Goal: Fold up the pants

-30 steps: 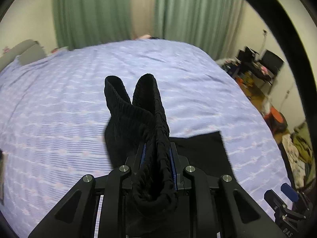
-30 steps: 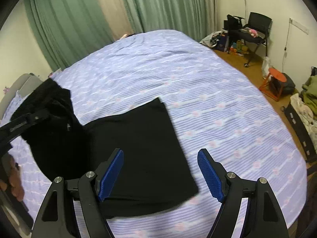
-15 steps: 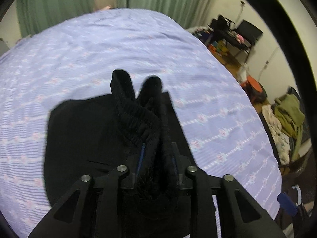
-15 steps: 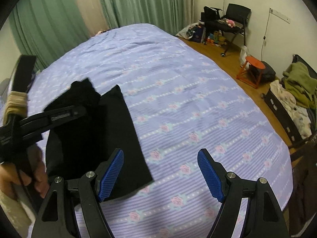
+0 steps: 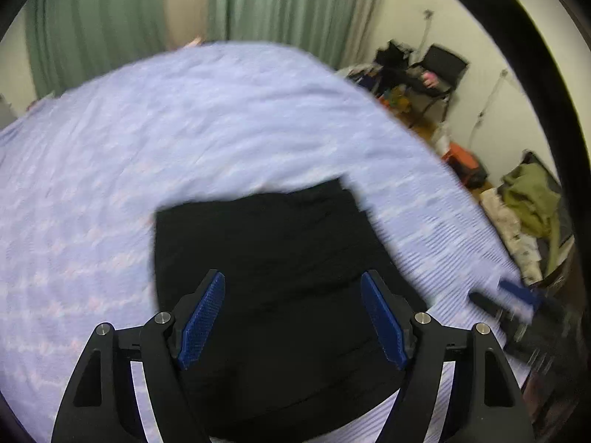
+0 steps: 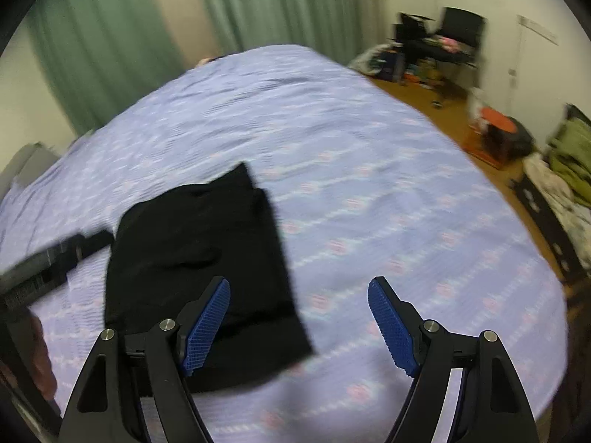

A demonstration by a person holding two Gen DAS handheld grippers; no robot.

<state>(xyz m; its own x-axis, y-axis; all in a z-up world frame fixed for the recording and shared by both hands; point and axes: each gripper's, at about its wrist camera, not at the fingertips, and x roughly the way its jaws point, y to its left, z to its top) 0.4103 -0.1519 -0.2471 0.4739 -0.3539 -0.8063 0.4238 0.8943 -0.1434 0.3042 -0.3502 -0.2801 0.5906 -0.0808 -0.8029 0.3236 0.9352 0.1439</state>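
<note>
my left gripper (image 5: 293, 317) hangs with jaws spread wide, nothing in it, right over the pants (image 5: 273, 277). my right gripper (image 6: 299, 323) gapes too, empty. the pants lie folded flat on the bed (image 6: 369, 170), curtains (image 6: 258, 3) beyond.
</note>
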